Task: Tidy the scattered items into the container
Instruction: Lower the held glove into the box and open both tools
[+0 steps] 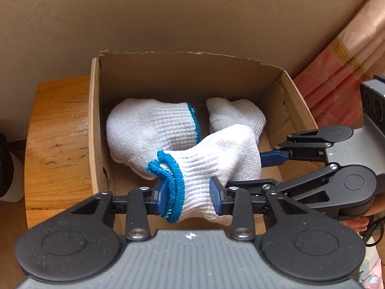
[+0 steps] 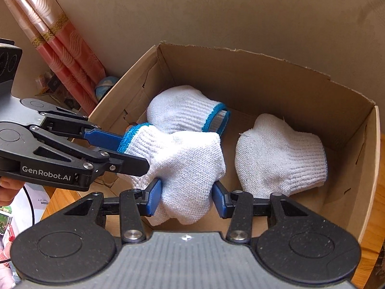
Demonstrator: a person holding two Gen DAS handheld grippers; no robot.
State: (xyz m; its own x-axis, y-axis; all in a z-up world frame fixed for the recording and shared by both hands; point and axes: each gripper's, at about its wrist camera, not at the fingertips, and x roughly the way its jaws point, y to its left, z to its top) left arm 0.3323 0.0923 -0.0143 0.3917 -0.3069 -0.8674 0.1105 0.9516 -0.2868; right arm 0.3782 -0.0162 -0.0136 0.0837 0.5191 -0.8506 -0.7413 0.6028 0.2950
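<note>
A white knit glove with a blue cuff (image 1: 216, 159) hangs over the open cardboard box (image 1: 95, 125), held at both ends. My left gripper (image 1: 189, 192) is shut on its cuff end. My right gripper (image 1: 255, 168) reaches in from the right and is shut on the finger end. In the right wrist view the right gripper (image 2: 187, 200) pinches the bunched glove (image 2: 190, 168), and the left gripper (image 2: 130, 151) clamps the blue cuff from the left. Two more white gloves (image 1: 149, 130) (image 1: 238, 113) lie on the floor of the box (image 2: 264, 84), seen again as gloves (image 2: 182, 108) (image 2: 281, 154).
The box stands on a wooden table (image 1: 55, 144) against a beige wall. A pink curtain (image 1: 336, 72) hangs beside the box, with small clutter (image 2: 48, 84) at its foot. A person's hand (image 2: 7, 187) grips the left gripper's handle.
</note>
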